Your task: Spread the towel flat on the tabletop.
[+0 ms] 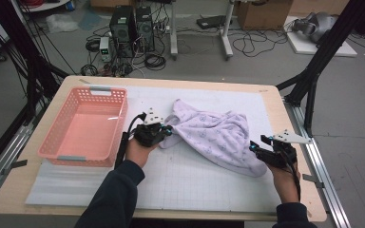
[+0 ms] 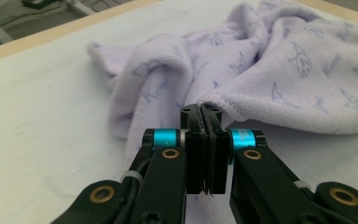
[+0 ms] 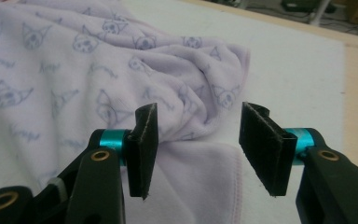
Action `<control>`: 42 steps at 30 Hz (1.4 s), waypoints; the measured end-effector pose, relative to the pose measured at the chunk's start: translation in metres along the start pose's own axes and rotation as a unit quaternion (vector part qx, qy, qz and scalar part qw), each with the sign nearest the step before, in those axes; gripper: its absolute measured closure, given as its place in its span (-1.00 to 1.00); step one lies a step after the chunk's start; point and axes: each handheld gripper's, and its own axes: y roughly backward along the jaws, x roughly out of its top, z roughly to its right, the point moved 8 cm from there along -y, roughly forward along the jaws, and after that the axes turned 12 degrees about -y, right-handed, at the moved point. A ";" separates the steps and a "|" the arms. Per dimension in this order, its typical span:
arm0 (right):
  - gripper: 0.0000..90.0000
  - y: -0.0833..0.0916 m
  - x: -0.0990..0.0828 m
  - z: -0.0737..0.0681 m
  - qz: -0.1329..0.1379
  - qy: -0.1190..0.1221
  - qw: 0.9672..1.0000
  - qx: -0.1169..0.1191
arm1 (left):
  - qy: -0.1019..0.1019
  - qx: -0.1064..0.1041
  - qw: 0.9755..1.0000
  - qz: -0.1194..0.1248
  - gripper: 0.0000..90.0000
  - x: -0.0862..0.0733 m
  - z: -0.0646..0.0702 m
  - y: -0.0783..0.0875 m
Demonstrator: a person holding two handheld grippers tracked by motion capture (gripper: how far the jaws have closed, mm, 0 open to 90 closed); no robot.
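The left gripper (image 1: 164, 129) is clenched on the hemmed edge of the lilac towel (image 1: 216, 135) — in the left gripper view its 2 jaws meet with that stitched hem (image 2: 214, 103) nipped at their tips. The towel lies crumpled on the white mat (image 1: 195, 183), its long axis running from that pinched end, just beside the pink basket (image 1: 62, 152), down toward the person's right. The right gripper (image 1: 256, 148) waits at that far end (jaws apart, straddling the near corner (image 3: 200, 182) without pressing it), so it is the nearer hand for a second grasp — the basket lies away to the left.
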 end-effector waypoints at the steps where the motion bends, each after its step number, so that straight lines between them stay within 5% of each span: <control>1: 0.03 -0.002 -0.001 -0.003 -0.005 0.002 1.000 0.005 | 0.006 0.009 1.000 0.002 0.96 -0.001 -0.005 0.004; 7: 0.01 -0.010 -0.007 -0.026 -0.028 0.020 0.998 0.060 | 0.045 0.061 0.997 0.026 0.96 -0.004 -0.035 0.025; 10: 0.01 -0.018 -0.012 -0.052 -0.050 0.042 0.993 0.104 | 0.055 0.069 0.996 0.030 0.96 -0.005 -0.042 0.026; 14: 0.02 -0.031 -0.015 -0.096 -0.068 0.067 0.982 0.165 | 0.061 0.073 0.995 0.028 0.96 -0.005 -0.040 0.020; 17: 0.10 -0.045 -0.019 -0.114 -0.081 0.100 0.979 0.159 | 0.074 0.075 0.994 0.035 0.96 -0.004 -0.041 0.017; 21: 0.83 -0.056 -0.029 -0.121 -0.126 0.129 0.969 0.167 | 0.076 0.072 0.994 0.035 0.96 -0.004 -0.041 0.014; 23: 0.86 -0.053 -0.023 -0.125 -0.120 0.113 0.967 0.194 | 0.078 0.072 0.994 0.035 0.96 -0.005 -0.041 0.012; 26: 0.87 -0.048 0.000 -0.120 -0.083 0.057 0.969 0.226 | 0.080 0.074 0.993 0.035 0.96 -0.005 -0.040 0.008; 29: 0.86 -0.049 0.026 -0.098 -0.033 -0.010 0.977 0.212 | 0.084 0.075 0.993 0.033 0.95 -0.005 -0.037 -0.001; 33: 0.86 -0.063 0.044 -0.054 0.000 -0.057 0.990 0.128 | 0.087 0.083 0.992 0.036 0.94 -0.004 -0.032 -0.014; 38: 0.87 -0.086 0.048 -0.019 -0.009 -0.032 0.999 0.028 | 0.082 0.081 0.992 0.047 0.84 0.000 -0.025 -0.025; 42: 0.87 -0.098 0.053 0.002 -0.014 -0.012 0.999 -0.037 | 0.097 0.063 0.993 0.038 0.22 -0.002 -0.019 -0.030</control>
